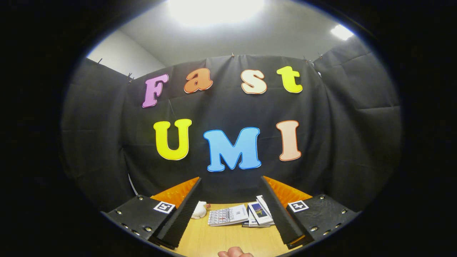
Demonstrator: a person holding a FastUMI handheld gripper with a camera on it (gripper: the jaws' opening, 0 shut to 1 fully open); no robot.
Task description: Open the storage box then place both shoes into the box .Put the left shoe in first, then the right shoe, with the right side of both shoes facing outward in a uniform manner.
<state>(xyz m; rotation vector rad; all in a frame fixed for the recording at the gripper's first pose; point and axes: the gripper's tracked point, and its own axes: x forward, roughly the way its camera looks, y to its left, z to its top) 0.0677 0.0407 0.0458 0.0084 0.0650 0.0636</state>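
My gripper (230,185) is open, its two fingers (184,210) spread wide with nothing between them. It is held level and points at the booth's cloth wall rather than down at the table. Between the fingers I see a strip of wooden table (221,239). A small white thing (199,210) lies on the table just beside the left finger; I cannot tell what it is.
A loose stack of booklets (242,215) lies on the table between the fingers, towards the right one. A person's fingertips (235,253) show at the table's near edge. The cloth wall stands close behind the table.
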